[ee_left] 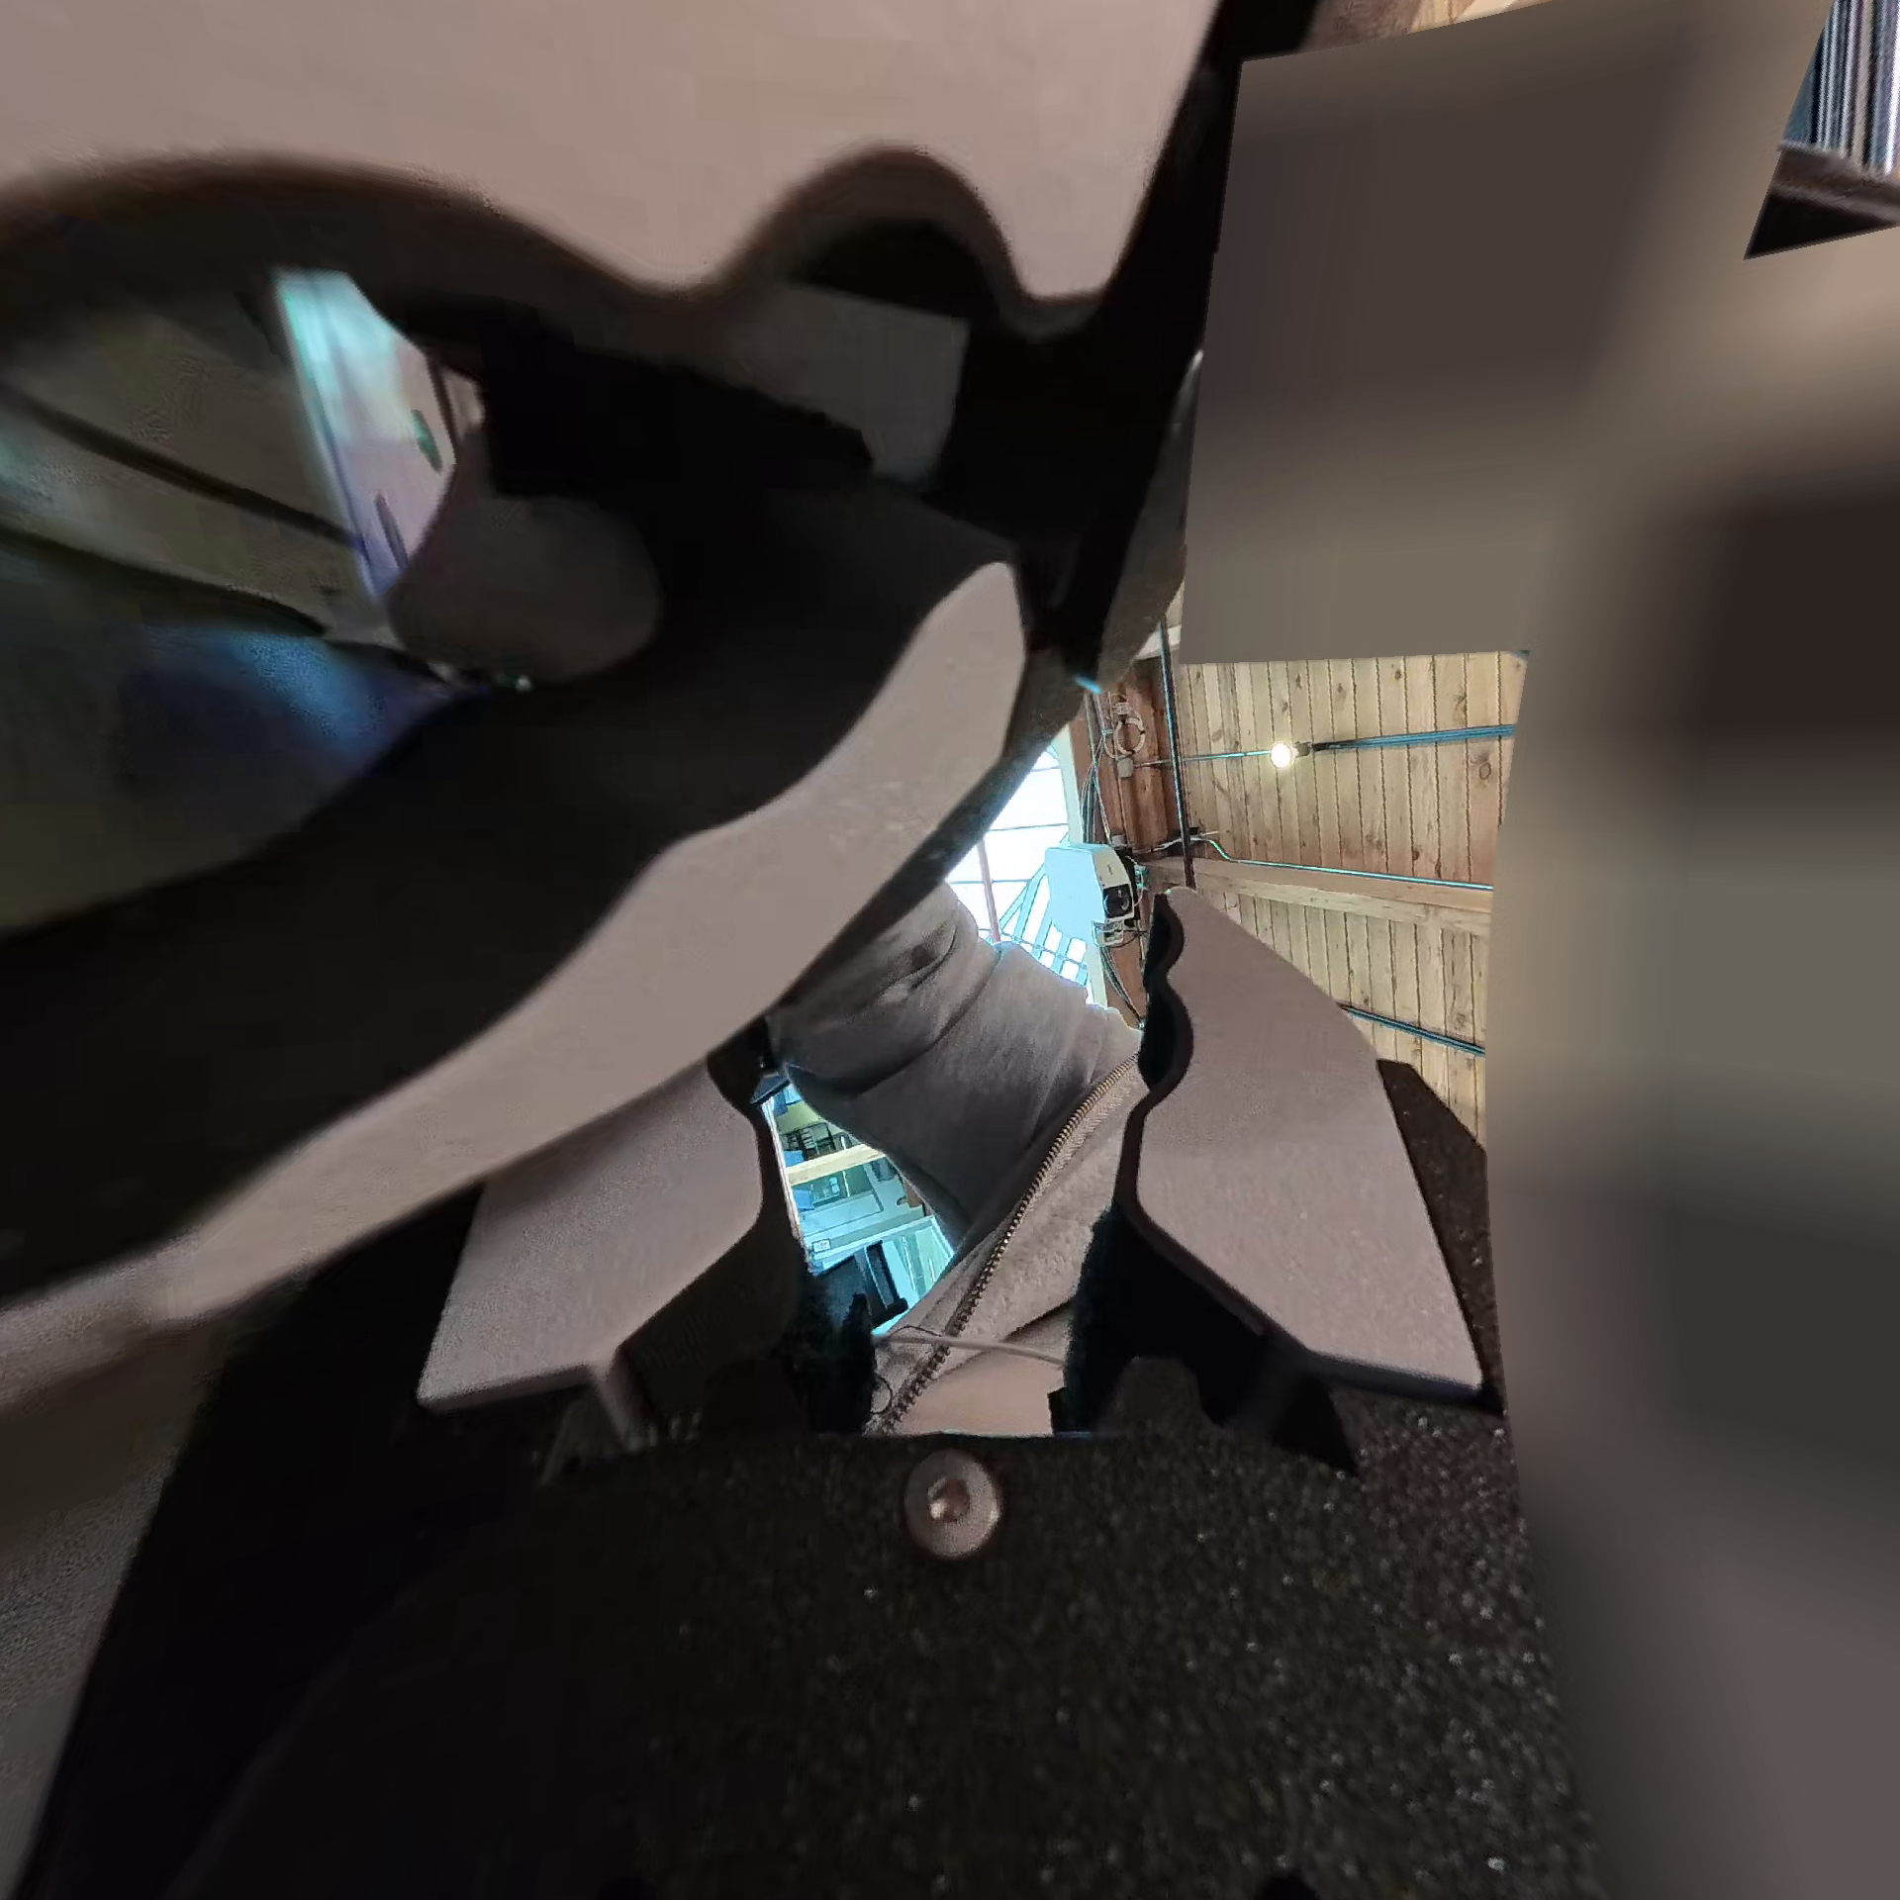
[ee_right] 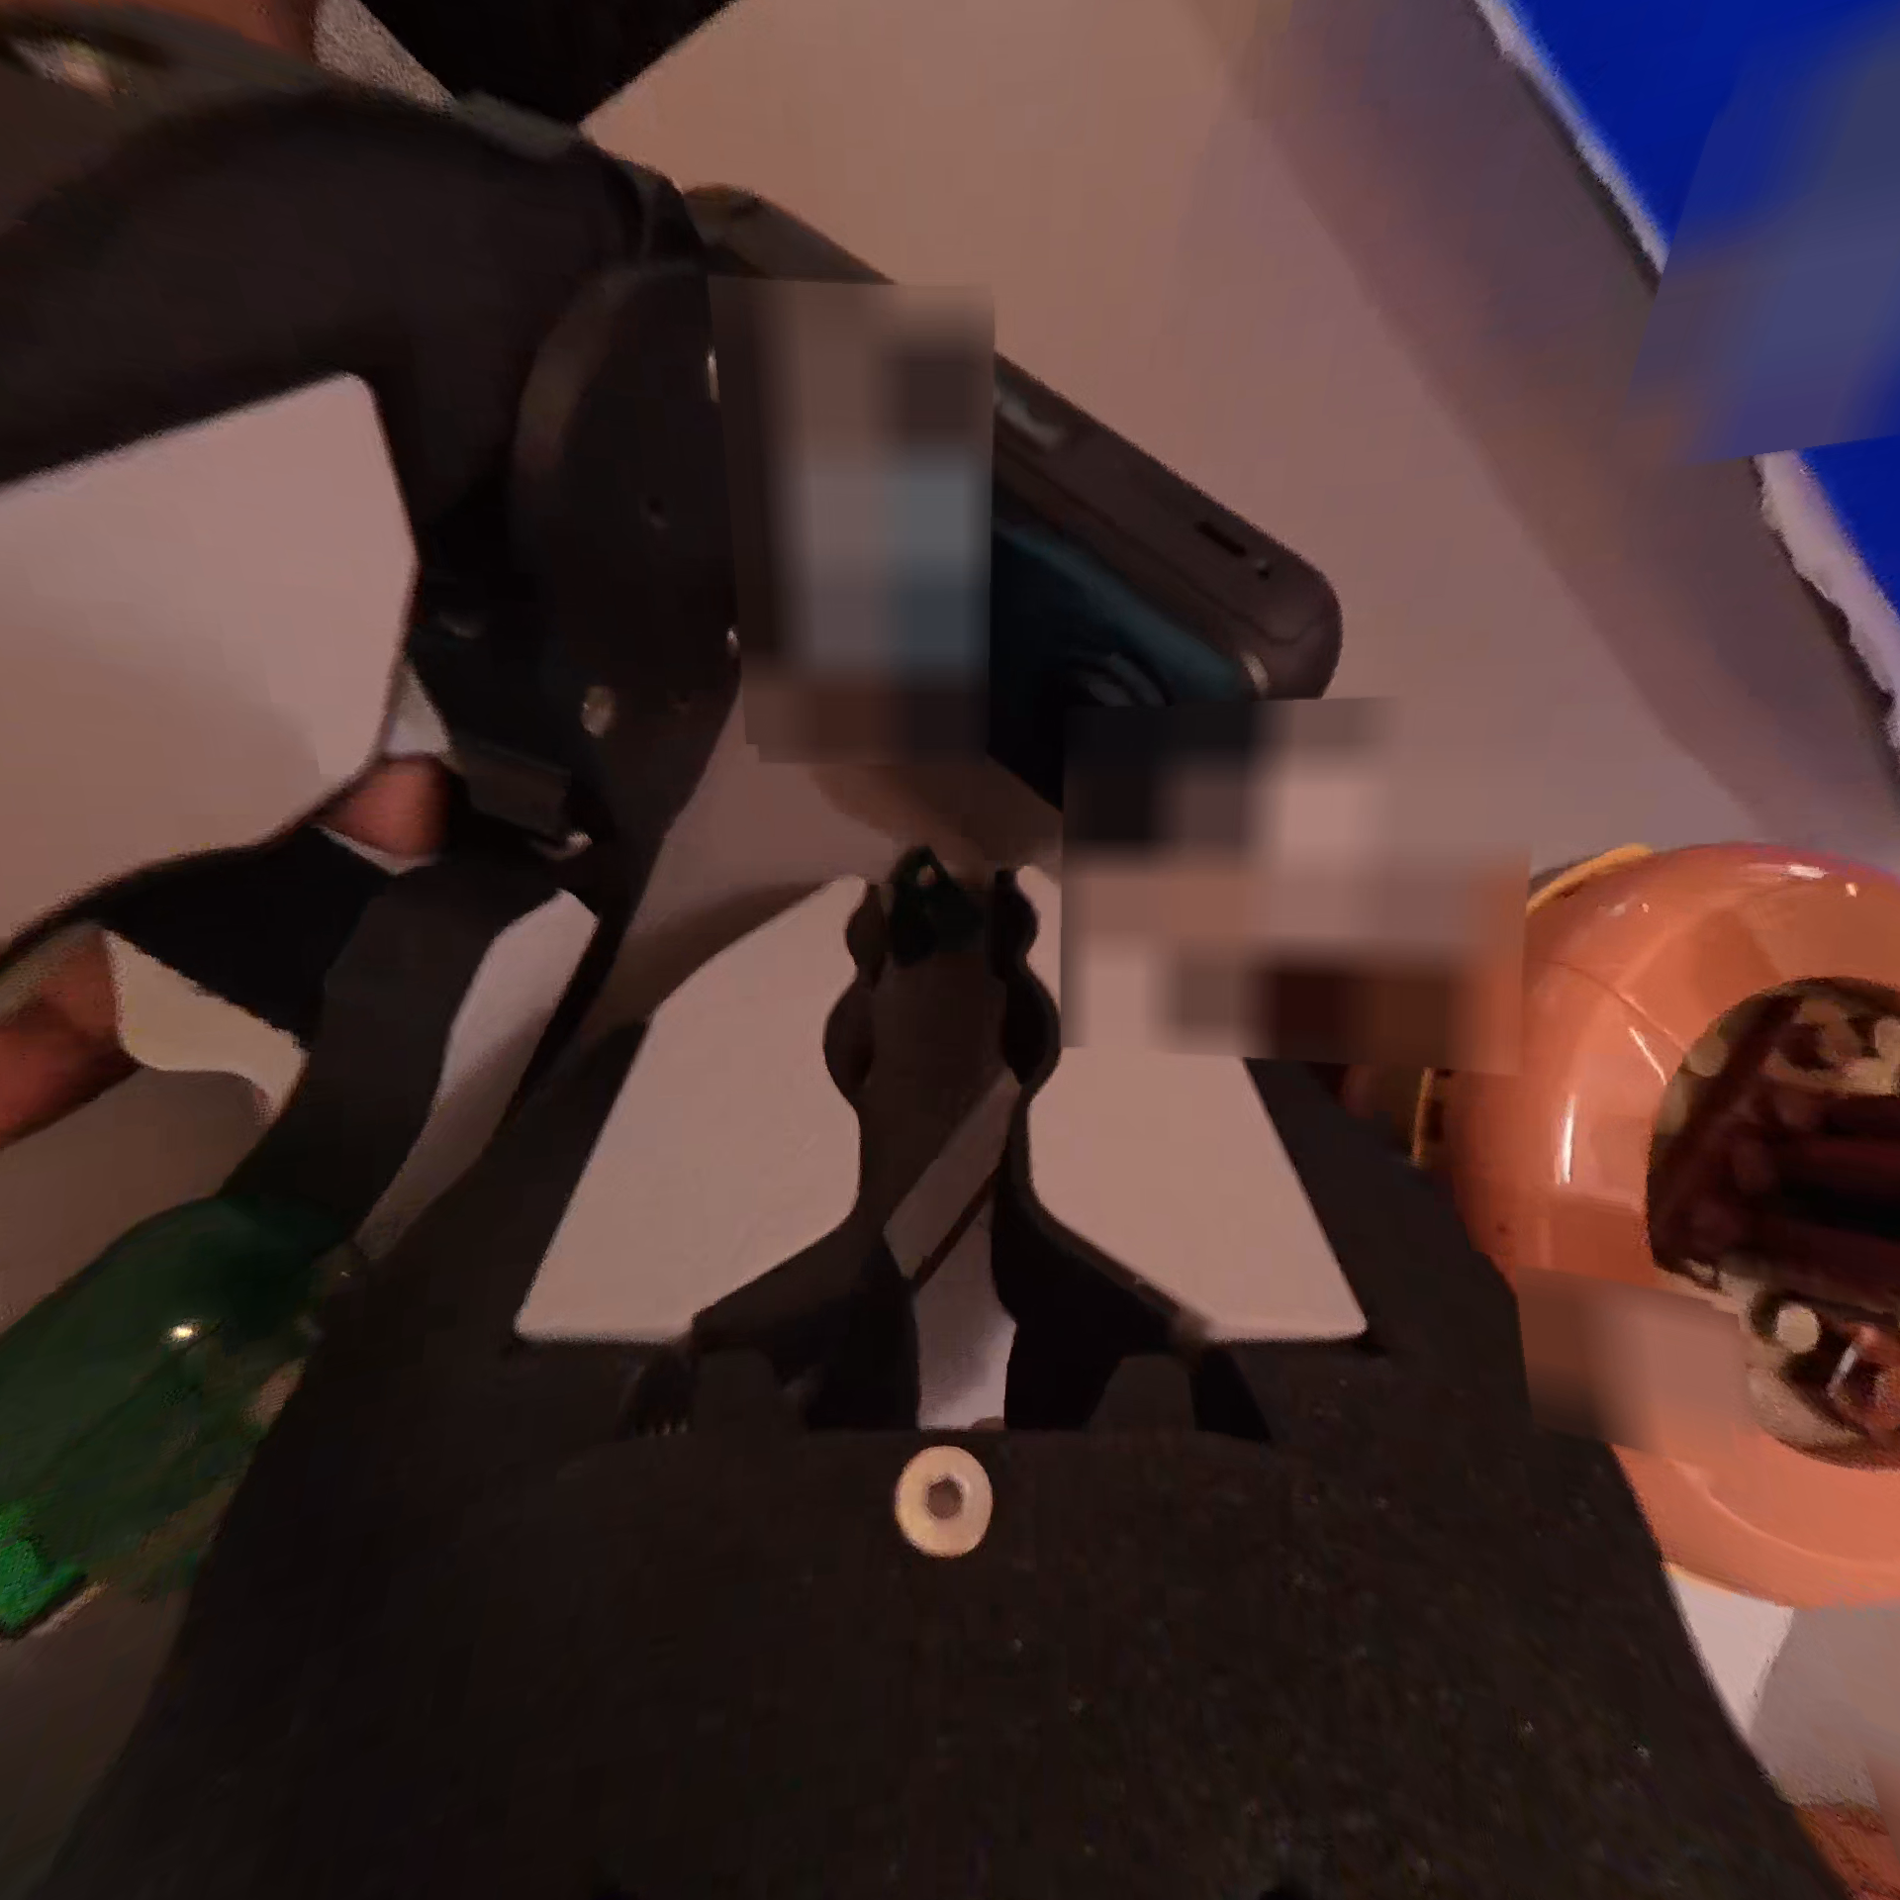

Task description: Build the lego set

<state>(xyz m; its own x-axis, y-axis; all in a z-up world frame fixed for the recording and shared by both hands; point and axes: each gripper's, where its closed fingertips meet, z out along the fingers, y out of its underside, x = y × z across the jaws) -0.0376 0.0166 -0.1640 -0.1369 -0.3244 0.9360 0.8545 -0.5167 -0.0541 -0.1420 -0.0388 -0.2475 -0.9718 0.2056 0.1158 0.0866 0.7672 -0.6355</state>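
In the right wrist view my right gripper is shut on a small dark lego piece at its fingertips, held above a white table. The black body of the left gripper with its camera stands just beyond, held by a hand. In the left wrist view my left gripper is open and empty and points upward at a grey zipped jacket. The right gripper's grey fingers loom close and blurred across the upper left. No lego piece shows clearly in this view.
An orange bowl with several brown lego pieces sits at the right. A green object lies at the lower left. A blue surface is at the top right. A wooden plank ceiling shows behind. Spacing between my two grippers at the tips: around 12 cm. From my right tips it is roughly 8 cm to the orange bowl; from my left, 15 cm.
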